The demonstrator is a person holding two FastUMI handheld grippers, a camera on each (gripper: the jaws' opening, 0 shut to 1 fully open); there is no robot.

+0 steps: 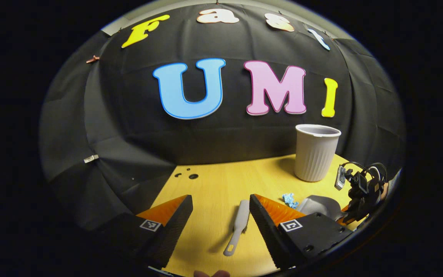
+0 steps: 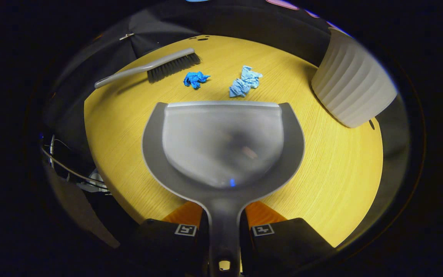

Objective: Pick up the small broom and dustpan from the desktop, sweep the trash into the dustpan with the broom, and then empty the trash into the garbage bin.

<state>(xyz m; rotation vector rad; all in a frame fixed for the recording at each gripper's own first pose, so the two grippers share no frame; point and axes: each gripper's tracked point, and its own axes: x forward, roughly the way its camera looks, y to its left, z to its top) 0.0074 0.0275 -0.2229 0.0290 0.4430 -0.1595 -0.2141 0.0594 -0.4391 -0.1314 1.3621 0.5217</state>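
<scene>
The grey dustpan lies flat on the yellow desktop, its mouth facing two blue crumpled paper scraps. My right gripper is shut on the dustpan's handle. The grey broom rests on the desk beyond the scraps at the far left. In the left gripper view my left gripper is open, and the broom lies on the table between its fingers, closer to the right finger, apart from both. The dustpan and a scraps show to the right, with the right gripper behind them.
The ribbed grey garbage bin stands upright at the desk's back right. Small holes mark the desk's far left corner. Black cloth walls close in the back and left sides. Cables hang off the desk's left edge.
</scene>
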